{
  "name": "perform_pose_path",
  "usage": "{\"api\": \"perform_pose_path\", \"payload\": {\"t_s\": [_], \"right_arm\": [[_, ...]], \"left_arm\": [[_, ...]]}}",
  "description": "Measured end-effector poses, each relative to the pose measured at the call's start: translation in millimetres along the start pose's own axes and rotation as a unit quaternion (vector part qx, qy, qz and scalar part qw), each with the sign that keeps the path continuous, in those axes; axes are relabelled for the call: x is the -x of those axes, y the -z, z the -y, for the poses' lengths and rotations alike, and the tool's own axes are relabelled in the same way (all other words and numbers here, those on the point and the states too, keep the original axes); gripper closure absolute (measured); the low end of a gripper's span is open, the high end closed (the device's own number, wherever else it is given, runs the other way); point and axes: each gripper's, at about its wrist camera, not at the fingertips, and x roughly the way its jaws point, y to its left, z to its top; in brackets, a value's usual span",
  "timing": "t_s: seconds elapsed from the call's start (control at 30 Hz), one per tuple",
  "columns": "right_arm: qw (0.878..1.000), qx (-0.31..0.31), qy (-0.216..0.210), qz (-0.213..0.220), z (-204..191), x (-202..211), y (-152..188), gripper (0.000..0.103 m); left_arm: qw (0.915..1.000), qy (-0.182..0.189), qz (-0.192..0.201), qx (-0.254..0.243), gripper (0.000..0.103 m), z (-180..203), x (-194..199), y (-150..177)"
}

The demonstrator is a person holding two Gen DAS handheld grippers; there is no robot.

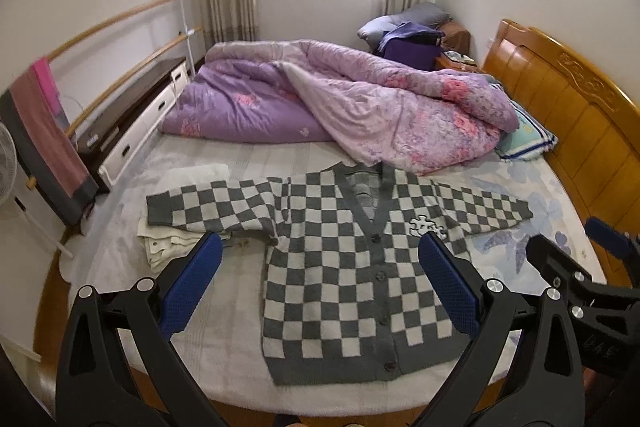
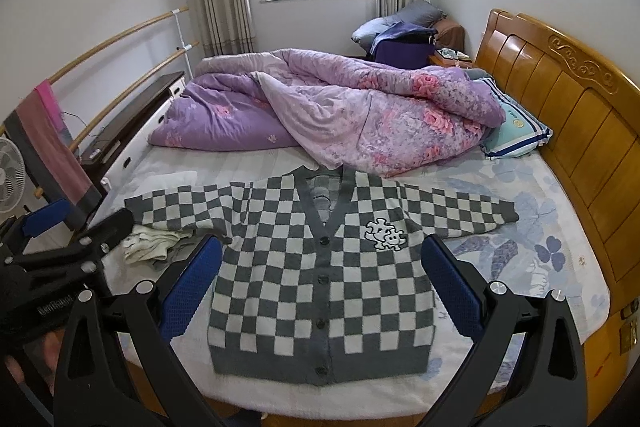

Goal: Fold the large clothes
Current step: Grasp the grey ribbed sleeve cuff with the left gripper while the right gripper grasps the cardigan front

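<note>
the checkered cardigan (image 1: 352,279) lies flat on the bed (image 1: 248,311), sleeves spread; left claw (image 1: 318,247) and right claw (image 2: 322,247) hover above it, both spread wide.

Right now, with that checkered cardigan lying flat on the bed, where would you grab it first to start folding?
Probably the cuff of the sleeve on the headboard side of the checkered cardigan. It lies flat, stretched straight out over bare sheet, so the open right hand-held gripper can come in from that side and pinch its end; the other sleeve lies partly over a cream cloth.
</note>
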Motion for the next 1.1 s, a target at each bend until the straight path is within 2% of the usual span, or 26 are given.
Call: {"api": "perform_pose_path", "payload": {"t_s": [0.17, 0.27, 0.37, 0.5, 0.63, 0.73, 0.83, 0.87, 0.9, 1.0, 1.1], "right_arm": [[0.999, -0.023, 0.000, -0.029, -32.1, -66.3, -24.5, 0.007], [0.999, -0.031, 0.016, -0.034, -55.0, -104.0, -32.8, 0.007], [0.998, -0.033, 0.028, -0.051, -74.2, -142.8, -37.1, 0.007], [0.996, -0.029, 0.042, -0.076, -95.6, -194.0, -38.7, 0.007], [0.994, -0.027, 0.048, -0.099, -111.6, -240.3, -36.2, 0.007], [0.991, -0.021, 0.052, -0.123, -121.9, -273.6, -31.0, 0.007], [0.989, -0.014, 0.049, -0.141, -132.7, -298.9, -22.9, 0.007], [0.988, -0.012, 0.048, -0.148, -135.6, -308.7, -20.2, 0.007], [0.987, -0.010, 0.047, -0.154, -138.6, -317.1, -17.2, 0.007], [0.984, -0.012, 0.040, -0.171, -140.7, -342.5, -8.3, 0.007], [0.983, -0.008, 0.035, -0.178, -142.4, -367.8, -2.8, 0.007]], "left_arm": [[0.9990, -0.004, -0.029, 0.035, 0.005, -69.2, -66.5, -17.4], [0.9975, -0.014, -0.046, 0.051, 0.005, -114.3, -108.3, -24.5], [0.9948, -0.040, -0.058, 0.073, 0.005, -167.4, -152.5, -29.9], [0.9869, -0.069, -0.062, 0.132, 0.005, -248.6, -206.2, -29.2], [0.9690, -0.077, -0.091, 0.216, 0.005, -335.6, -266.0, -10.0], [0.9560, -0.079, -0.099, 0.264, 0.006, -378.7, -295.0, 7.2], [0.9410, -0.062, -0.107, 0.315, 0.012, -407.5, -319.6, 23.0], [0.9366, -0.056, -0.111, 0.328, 0.022, -413.3, -327.0, 28.2], [0.9328, -0.054, -0.119, 0.336, 0.025, -416.4, -335.2, 32.7], [0.9229, -0.065, -0.131, 0.356, 0.025, -428.7, -359.2, 47.2], [0.9192, -0.076, -0.133, 0.363, 0.026, -436.5, -372.8, 53.9]]}}
